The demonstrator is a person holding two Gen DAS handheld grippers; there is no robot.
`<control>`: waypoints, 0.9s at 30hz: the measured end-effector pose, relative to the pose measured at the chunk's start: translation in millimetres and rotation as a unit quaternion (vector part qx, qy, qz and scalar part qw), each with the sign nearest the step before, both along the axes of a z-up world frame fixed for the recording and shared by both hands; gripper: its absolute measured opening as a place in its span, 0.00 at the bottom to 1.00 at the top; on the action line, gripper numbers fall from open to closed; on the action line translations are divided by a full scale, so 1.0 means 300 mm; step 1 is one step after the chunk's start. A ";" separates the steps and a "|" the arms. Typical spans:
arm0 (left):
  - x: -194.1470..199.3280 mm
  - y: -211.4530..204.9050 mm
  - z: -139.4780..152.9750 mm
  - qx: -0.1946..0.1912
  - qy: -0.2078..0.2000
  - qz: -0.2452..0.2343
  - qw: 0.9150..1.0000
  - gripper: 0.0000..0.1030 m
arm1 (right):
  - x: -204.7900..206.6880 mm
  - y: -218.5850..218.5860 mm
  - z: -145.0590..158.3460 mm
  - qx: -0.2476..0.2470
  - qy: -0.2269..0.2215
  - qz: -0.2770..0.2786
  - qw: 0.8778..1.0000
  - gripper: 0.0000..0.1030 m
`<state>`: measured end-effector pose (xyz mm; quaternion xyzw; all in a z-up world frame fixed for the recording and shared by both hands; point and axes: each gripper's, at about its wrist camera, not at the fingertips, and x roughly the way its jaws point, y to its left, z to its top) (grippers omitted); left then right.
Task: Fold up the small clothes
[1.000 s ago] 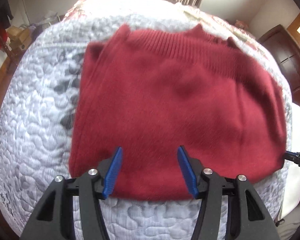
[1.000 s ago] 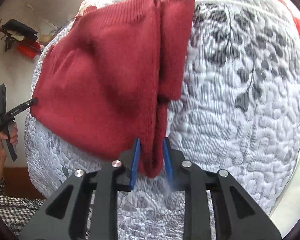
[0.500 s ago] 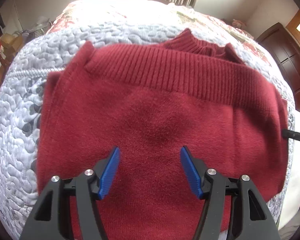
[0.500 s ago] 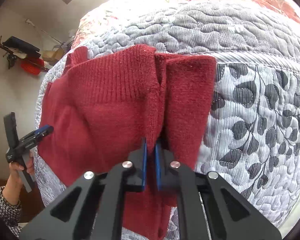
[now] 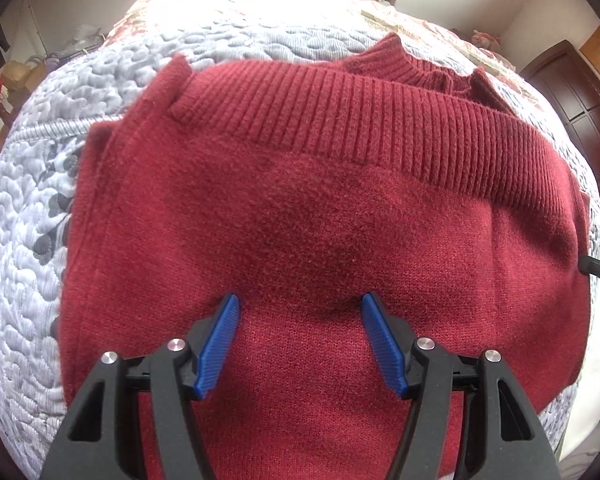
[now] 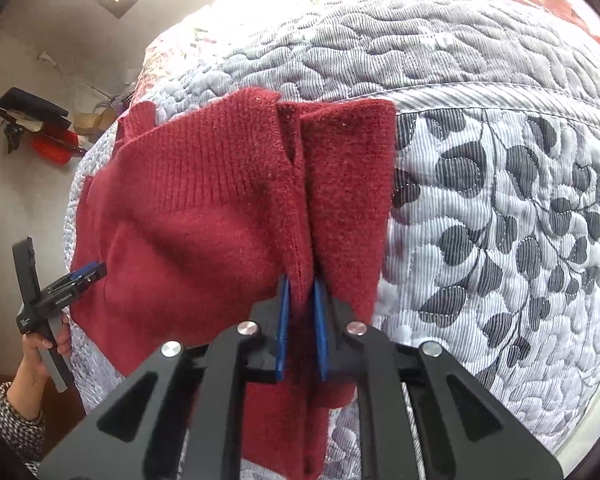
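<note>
The red sweater (image 5: 320,216) lies on the quilted bed (image 6: 500,200), partly folded, with its ribbed hem band (image 5: 360,120) turned over the body so that it lies close to the collar (image 5: 412,66) at the far side. In the left wrist view, the left gripper (image 5: 296,312) is spread wide, its blue pads (image 5: 220,344) set apart above the near part of the knit with nothing between them; whether the tips press on the fabric cannot be told from this angle. In the right wrist view, the right gripper (image 6: 300,292) is drawn narrow and holds a raised ridge of sweater fabric, pinched between its jaws near the folded sleeve edge (image 6: 352,200). The long axis of the folded piece runs across the left gripper, from the free side on its left to the pinched side on its right, where a dark tip of the right gripper (image 5: 598,270) meets the cloth. From the right gripper, the bulk of the garment lies ahead and to its left, towards the left gripper (image 6: 80,276), which sits at the opposite edge. The right gripper is therefore the one in command of the fabric. The coming move probably carries the pinched side across the body towards the left, with the open gripper placed to steady the layers.
</note>
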<state>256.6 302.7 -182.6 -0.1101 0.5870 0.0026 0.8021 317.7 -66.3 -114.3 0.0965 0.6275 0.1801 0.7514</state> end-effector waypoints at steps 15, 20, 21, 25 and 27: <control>-0.058 -0.039 0.078 -0.014 -0.016 -0.005 1.000 0.70 | -0.170 -0.076 -0.035 0.002 0.033 -0.045 0.998 0.46; -0.052 -0.029 0.038 -0.010 -0.004 -0.002 1.000 0.70 | -0.145 -0.044 -0.103 0.029 0.052 -0.054 0.997 0.42; -0.052 -0.026 0.028 -0.011 0.000 0.000 1.000 0.70 | -0.140 -0.038 -0.114 0.039 0.055 -0.053 0.996 0.41; -0.050 -0.017 0.005 -0.013 0.005 0.004 1.000 0.70 | -0.130 -0.013 -0.136 0.052 0.059 -0.048 0.996 0.29; -0.046 -0.017 0.001 -0.010 0.006 0.002 1.000 0.70 | -0.133 0.002 -0.124 0.048 0.050 -0.044 0.997 0.23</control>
